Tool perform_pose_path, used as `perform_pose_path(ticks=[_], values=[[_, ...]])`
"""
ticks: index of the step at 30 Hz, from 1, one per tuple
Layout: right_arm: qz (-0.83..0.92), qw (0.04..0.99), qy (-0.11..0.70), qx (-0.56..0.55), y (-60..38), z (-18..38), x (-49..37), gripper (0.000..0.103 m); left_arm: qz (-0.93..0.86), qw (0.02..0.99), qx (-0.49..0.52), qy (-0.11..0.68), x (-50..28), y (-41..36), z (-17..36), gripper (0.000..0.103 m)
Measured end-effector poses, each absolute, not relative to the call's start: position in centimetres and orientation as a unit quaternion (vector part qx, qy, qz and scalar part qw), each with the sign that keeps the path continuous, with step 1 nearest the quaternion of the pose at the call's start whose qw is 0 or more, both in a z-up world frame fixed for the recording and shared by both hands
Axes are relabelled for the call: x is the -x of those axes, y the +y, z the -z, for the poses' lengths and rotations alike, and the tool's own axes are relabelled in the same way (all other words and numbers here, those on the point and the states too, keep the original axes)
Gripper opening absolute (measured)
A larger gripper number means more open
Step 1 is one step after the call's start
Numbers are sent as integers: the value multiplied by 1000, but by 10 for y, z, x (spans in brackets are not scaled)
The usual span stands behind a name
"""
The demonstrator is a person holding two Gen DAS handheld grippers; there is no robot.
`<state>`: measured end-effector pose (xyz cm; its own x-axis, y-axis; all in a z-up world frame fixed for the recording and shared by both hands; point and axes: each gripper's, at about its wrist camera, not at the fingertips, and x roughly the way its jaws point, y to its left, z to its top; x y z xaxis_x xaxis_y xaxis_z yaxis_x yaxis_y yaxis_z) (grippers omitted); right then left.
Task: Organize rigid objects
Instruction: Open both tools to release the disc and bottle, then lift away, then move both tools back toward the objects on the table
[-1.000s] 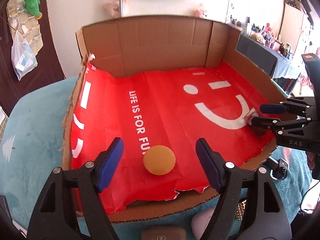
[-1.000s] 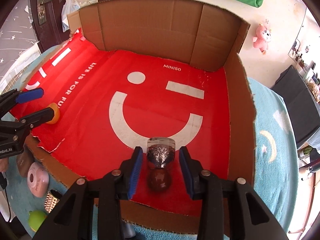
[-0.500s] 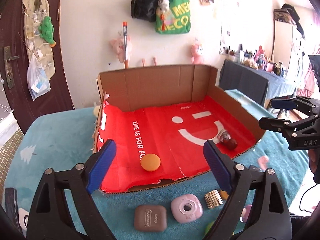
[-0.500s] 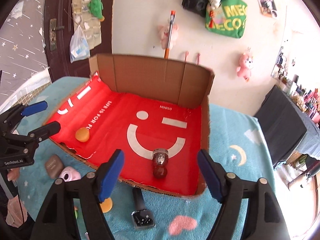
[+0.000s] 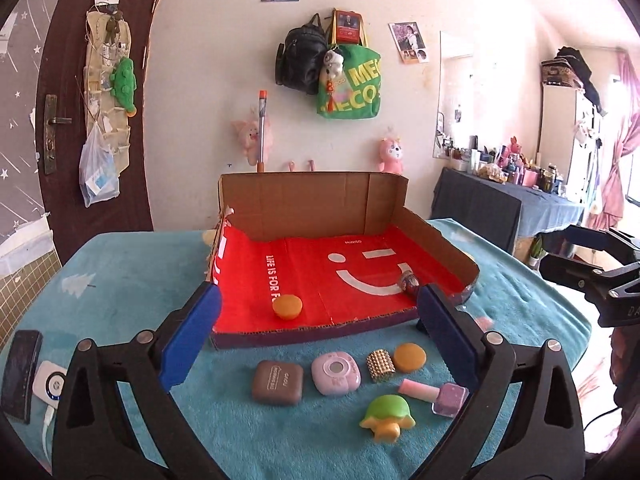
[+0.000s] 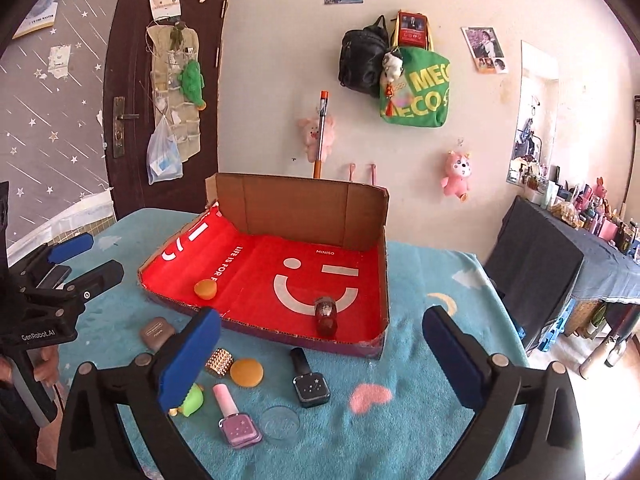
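Observation:
A cardboard box (image 5: 320,208) with a red liner holds an orange disc (image 5: 287,306) and a glittery bottle (image 6: 325,314) lying on its side. In front of it on the teal cloth lie a brown case (image 5: 277,382), a pink round case (image 5: 336,373), a studded cylinder (image 5: 381,365), a second orange disc (image 5: 409,357), a pink polish bottle (image 5: 434,393), a green turtle toy (image 5: 388,416), a black polish bottle (image 6: 308,380) and a clear disc (image 6: 279,424). My left gripper (image 5: 318,294) and right gripper (image 6: 322,316) hang back from the box, their jaws opening with nothing between them.
A phone (image 5: 22,374) and a white charger (image 5: 50,386) lie at the table's left edge. A dark-draped side table (image 6: 560,256) crowded with bottles stands to the right. A wall hung with bags and plush toys is behind the box.
Both grippers drew back from the box and rose. The right one let go of the glittery bottle, which stays in the box. The left jaws spread away from the orange disc.

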<state>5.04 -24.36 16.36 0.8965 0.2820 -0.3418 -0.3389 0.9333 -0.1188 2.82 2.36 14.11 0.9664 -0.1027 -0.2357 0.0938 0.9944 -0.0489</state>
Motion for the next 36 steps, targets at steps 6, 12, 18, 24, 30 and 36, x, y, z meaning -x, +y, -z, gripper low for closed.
perform_pose_path(ticks=[6, 12, 18, 24, 30, 36], values=[[-146, 973, 163, 69, -253, -122, -16, 103, 36, 989, 25, 139, -11, 20, -100, 100], [-116, 974, 193, 34, -263, -63, -6, 103, 19, 987, 22, 157, 1, 13, -54, 100], [-104, 977, 188, 13, -269, -26, -9, 103, 4, 984, 13, 178, 1, 6, -20, 100], [-118, 974, 195, -10, -265, -5, -20, 103, -5, 982, 22, 185, -1, 6, -7, 100], [-119, 972, 200, -11, -262, 3, -26, 103, -4, 983, 25, 184, -3, 8, -6, 100], [-117, 973, 199, -5, -260, 3, -29, 103, 4, 983, 23, 184, -6, 7, -9, 100]])
